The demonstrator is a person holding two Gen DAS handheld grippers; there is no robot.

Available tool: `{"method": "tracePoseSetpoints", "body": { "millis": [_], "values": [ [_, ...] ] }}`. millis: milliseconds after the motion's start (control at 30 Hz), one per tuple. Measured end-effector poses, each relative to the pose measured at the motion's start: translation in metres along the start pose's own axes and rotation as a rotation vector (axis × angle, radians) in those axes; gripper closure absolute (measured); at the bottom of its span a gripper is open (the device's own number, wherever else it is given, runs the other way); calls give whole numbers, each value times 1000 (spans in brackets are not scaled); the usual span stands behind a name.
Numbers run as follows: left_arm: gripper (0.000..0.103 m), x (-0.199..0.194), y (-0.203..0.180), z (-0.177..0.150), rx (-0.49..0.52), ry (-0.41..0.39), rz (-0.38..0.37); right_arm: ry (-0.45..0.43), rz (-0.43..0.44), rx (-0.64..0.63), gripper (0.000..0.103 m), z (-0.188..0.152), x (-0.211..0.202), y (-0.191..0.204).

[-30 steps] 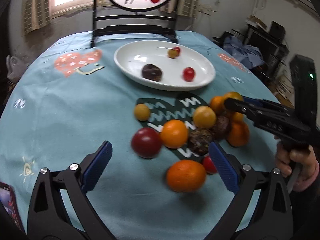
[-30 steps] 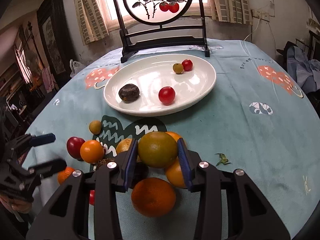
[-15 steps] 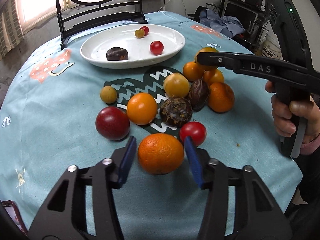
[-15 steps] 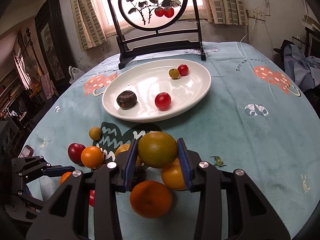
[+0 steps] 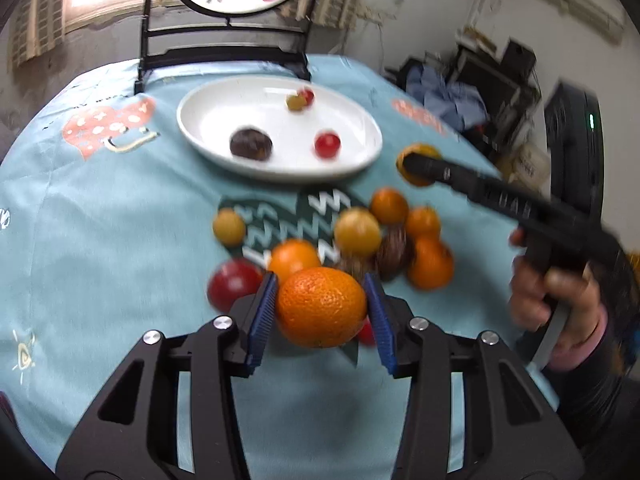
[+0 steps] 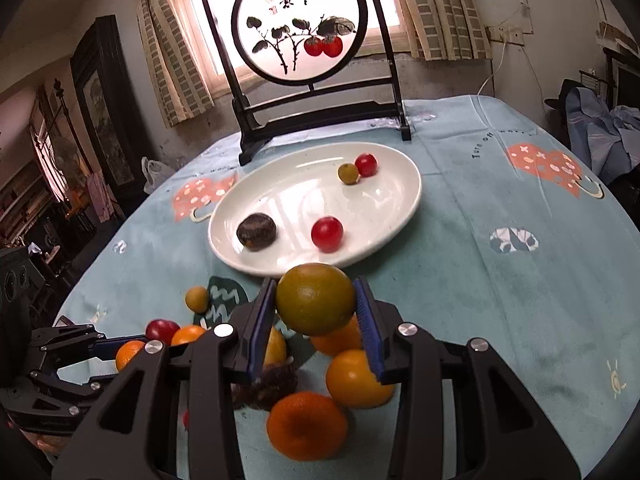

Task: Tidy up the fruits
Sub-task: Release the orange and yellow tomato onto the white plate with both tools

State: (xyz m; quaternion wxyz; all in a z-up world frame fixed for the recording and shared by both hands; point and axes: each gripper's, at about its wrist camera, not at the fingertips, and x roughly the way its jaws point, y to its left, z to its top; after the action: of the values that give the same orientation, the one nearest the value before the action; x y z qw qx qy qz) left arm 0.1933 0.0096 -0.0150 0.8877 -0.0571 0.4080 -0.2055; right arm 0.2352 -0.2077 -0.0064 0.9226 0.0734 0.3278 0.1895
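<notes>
Two fruits were held off the tablecloth [image 6: 500,320] at once, one in each gripper. An orange [image 5: 321,306] was clamped between the blue pads of the left gripper [image 5: 322,316], on the near side of the white plate [image 5: 360,120] and above the loose pile of fruit. A greenish-yellow citrus [image 6: 315,298] was gripped by the right gripper [image 6: 316,322], its pads pressed against both sides of the fruit, just short of the plate's near rim.

Four items were seen lying on the plate: a dark brown fruit [image 6: 256,231] toward its left part, a red cherry tomato [image 6: 327,233] near its front, and a small olive-coloured fruit [image 6: 348,173] touching a second red tomato [image 6: 366,165] toward its far side.

Between the plate and the grippers, several pieces were left on the cloth. A small yellow fruit [image 5: 229,226] was set apart to the left of the pile, and a dark red plum [image 5: 232,286] lay nearer still, beside another orange [image 5: 294,258]. A yellow citrus [image 5: 357,232] sat in the middle, with a wrinkled brown fruit [image 5: 394,254] just beside it and three further oranges [image 5: 430,262] clustered to the right. The left view was blurred, so finer detail there could not be made out.

Beyond the plate, a round painted screen [image 6: 298,24] in a black stand was placed at the far edge of the table.
</notes>
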Motion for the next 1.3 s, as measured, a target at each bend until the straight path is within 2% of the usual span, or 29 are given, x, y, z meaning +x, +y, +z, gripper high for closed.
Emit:
{"method": "tracePoseSetpoints", "body": {
  "millis": [167,233,333,500,600,700,767,833,933,1067,1233,1300],
  "values": [
    [58,13,12,59,-79,-83,109,-5,27,53,63,32,27,-2],
    [58,35,20,82,-96,-68,168,-2,7,31,63,41,38,0],
    [58,67,38,105,-147,-33,198,19,-18,-3,63,46,52,-1],
    [58,96,59,119,-183,-2,248,65,-25,26,63,49,69,-19],
    [57,97,63,122,-186,-10,257,91,-13,44,62,51,78,-28],
    [31,93,63,122,-198,-33,267,125,-10,72,62,50,82,-32],
    [29,82,59,123,-189,-59,289,112,7,96,60,50,75,-35],
    [14,69,54,122,-182,-76,290,100,20,96,60,51,68,-34],
    [10,47,47,112,-182,-126,322,81,10,73,60,50,57,-30],
    [6,26,42,86,-159,-144,362,45,-1,21,60,49,41,-19],
    [5,6,53,54,-206,-141,345,29,6,-8,60,36,19,-9],
    [5,4,55,45,-201,-126,369,49,39,21,60,26,12,-10]
  ]
}}
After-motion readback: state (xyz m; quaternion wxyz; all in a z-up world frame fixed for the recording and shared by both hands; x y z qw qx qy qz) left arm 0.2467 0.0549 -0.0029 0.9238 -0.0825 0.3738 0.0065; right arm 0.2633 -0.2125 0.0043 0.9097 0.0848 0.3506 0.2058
